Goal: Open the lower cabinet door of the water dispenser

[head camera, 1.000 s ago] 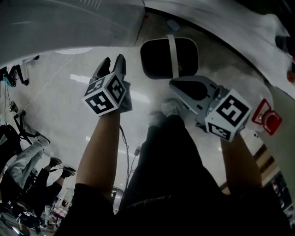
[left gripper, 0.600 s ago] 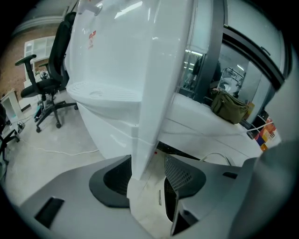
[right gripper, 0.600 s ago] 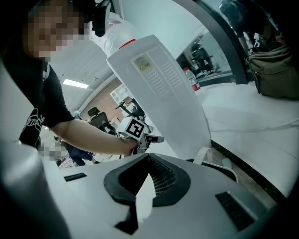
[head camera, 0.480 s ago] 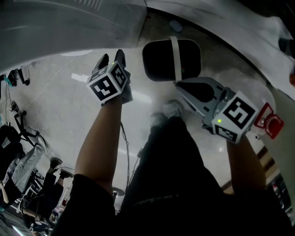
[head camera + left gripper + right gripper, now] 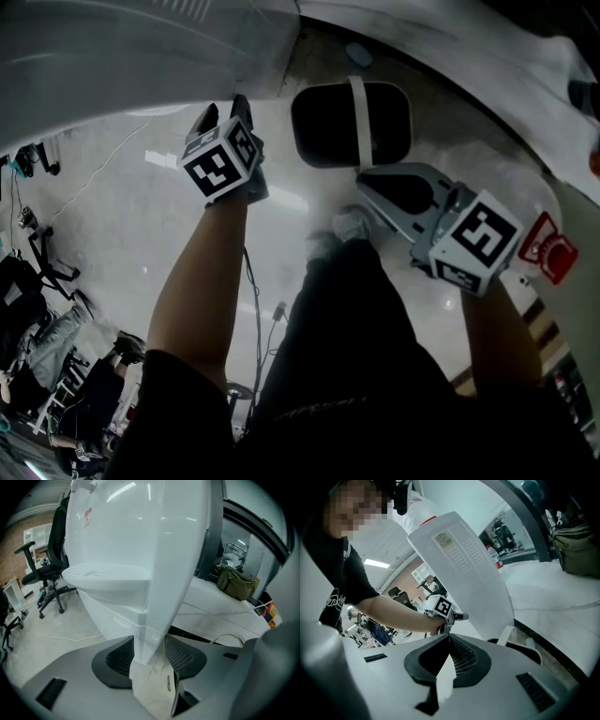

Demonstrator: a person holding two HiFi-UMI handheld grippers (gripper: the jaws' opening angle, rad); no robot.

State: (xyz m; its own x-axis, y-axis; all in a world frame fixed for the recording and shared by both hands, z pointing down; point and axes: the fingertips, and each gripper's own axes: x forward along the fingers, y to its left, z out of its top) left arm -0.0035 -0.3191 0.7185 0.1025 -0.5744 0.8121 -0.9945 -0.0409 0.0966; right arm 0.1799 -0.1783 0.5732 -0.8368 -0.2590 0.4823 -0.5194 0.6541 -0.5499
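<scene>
You are standing at the dispenser [image 5: 140,536], which is rising upright with its long axis running 6 to 12 o'clock in the left gripper view. Its door [image 5: 110,613], the panel under the shelf [image 5: 103,573], is lying flush and facing toward 8 o'clock. You are holding the left gripper [image 5: 149,641] at the door's vertical corner. Its jaws are spreading wide, having just been opening, and that corner is standing between them unclamped. The right gripper [image 5: 450,637] is hanging well apart from the dispenser, its jaw tips meeting on nothing.

Compared with a second ago in the head view, your left gripper is sitting further toward 12 o'clock, nearer the dispenser; the right one is keeping its place.

Only the left gripper view is showing the corner between the jaws; in the head view the marker cube is covering it. Only the right gripper view is showing the vented side panel [image 5: 459,559] and your forearm [image 5: 389,611] reaching in. Only the head view is showing the black oval [image 5: 352,122] on the floor at 12 o'clock of your legs
</scene>
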